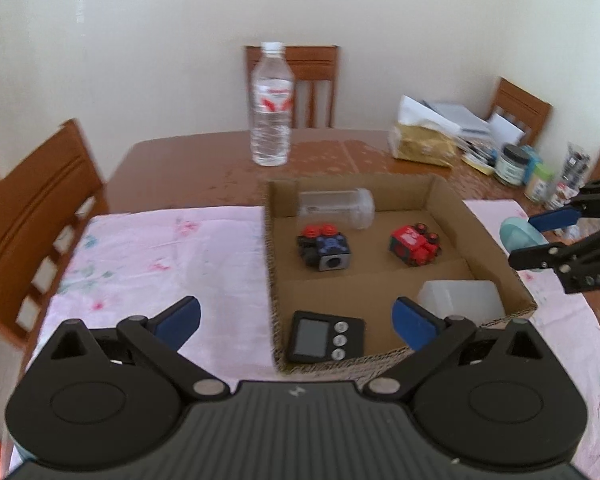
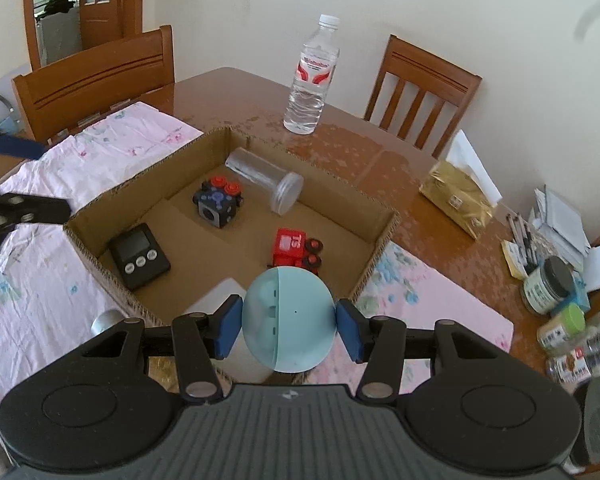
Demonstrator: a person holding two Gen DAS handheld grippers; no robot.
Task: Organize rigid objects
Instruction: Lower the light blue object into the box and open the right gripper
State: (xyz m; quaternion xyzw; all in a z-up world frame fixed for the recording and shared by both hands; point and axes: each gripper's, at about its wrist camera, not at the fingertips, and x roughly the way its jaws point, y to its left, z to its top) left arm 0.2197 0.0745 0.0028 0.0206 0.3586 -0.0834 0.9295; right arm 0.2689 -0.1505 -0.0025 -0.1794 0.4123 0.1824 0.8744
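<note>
An open cardboard box (image 1: 488, 240) (image 2: 380, 248) sits on a pink floral cloth. Inside lie a clear jar (image 1: 338, 208) (image 2: 266, 184) on its side, a black-and-blue cube toy (image 1: 326, 250) (image 2: 218, 204), a red toy (image 1: 414, 246) (image 2: 296, 250), a black timer (image 1: 324, 338) (image 2: 140, 256) and a white translucent container (image 1: 460, 300). My left gripper (image 1: 296, 322) is open over the box's near-left corner, just above the timer, holding nothing. My right gripper (image 2: 288, 328) (image 1: 536, 238) is shut on a pale blue ball (image 2: 288, 316) (image 1: 518, 236), at the box's right wall.
A water bottle (image 1: 271, 108) (image 2: 312, 80) stands on the wooden table behind the box. Jars, pens and papers (image 2: 552, 280) and a gold packet (image 1: 422, 142) crowd the table's right side. Wooden chairs (image 1: 32, 208) ring the table.
</note>
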